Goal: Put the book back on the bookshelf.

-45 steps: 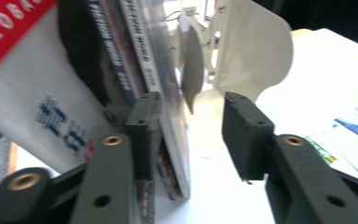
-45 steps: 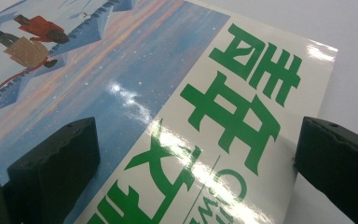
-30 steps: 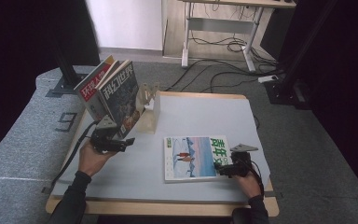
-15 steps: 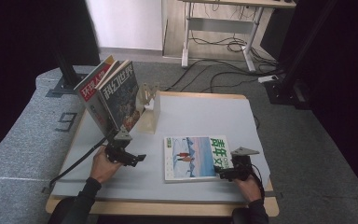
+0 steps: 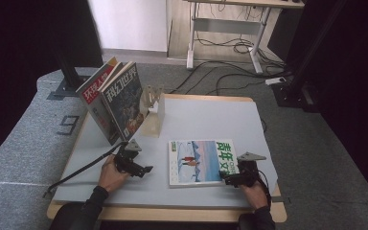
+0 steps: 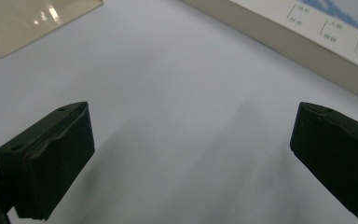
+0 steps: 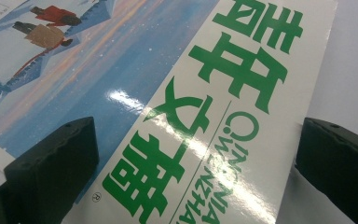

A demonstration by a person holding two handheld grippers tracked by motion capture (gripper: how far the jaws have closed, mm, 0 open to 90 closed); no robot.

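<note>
Now both my grippers sat by the flat magazine (image 5: 199, 160).
My left gripper (image 5: 143, 168) had just been opening, fingers wide and empty over the bench (image 5: 211, 120); my right gripper (image 5: 224, 179) stood wide over the cover.

Both grippers are chunky black units. The left gripper (image 5: 141, 167), lower left of the high view, has a small grey three-cornered plate on top and a long black cable trailing off toward the bottom-left edge. The right gripper (image 5: 225, 178), lower right, wears the same grey plate. Up close, the jaws are blocky matte-black pads with a small round screw hole near each top. Sleeves are dark, coming in from the bottom edge.
</note>
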